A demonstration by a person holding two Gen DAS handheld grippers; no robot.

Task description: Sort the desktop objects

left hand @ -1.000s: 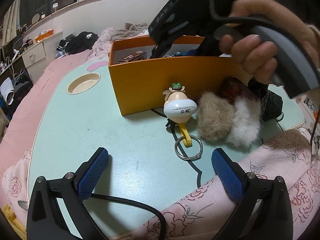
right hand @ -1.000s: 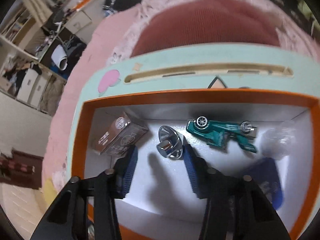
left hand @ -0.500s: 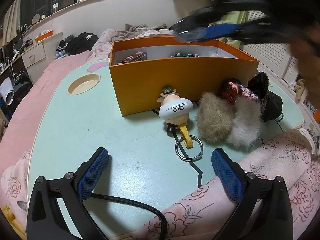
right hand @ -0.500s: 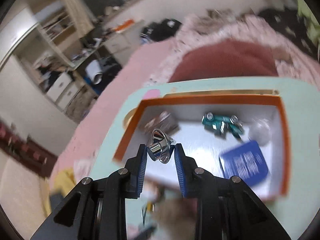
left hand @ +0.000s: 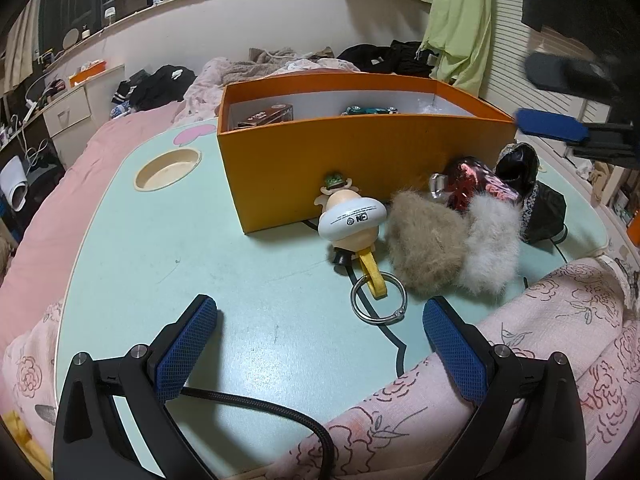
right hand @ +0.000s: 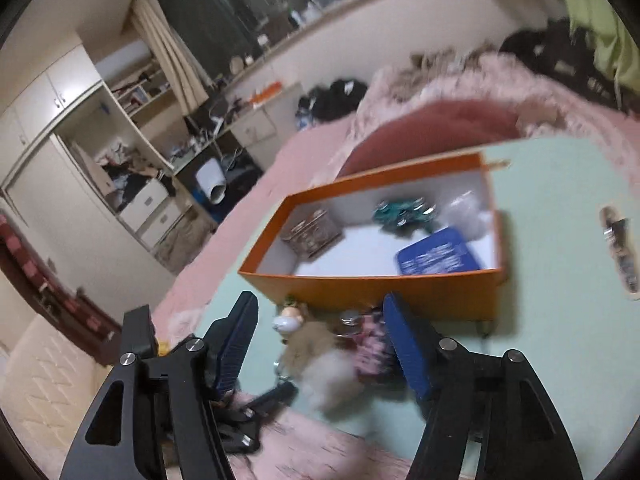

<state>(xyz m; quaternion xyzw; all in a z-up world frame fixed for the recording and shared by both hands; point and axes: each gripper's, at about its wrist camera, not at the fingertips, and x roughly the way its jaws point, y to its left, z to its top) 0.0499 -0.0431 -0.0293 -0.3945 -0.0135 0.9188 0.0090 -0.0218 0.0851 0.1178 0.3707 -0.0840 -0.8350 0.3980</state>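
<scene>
The orange box (left hand: 360,160) looked like matt card with a white lining. The tabletop (left hand: 160,248) was smooth, slightly glossy mint laminate. The figurine (left hand: 352,216) was glossy plastic, its ring (left hand: 378,304) bright metal. Two pompoms (left hand: 452,248) were fluffy fur. The pads (left hand: 186,344) were textured blue rubber.

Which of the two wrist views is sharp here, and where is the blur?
Left wrist view: sharp on the orange box and keyring; only the right gripper at the right edge is smeared. Right wrist view: motion-blurred throughout, including the box contents; only its own gripper stays crisp.
</scene>
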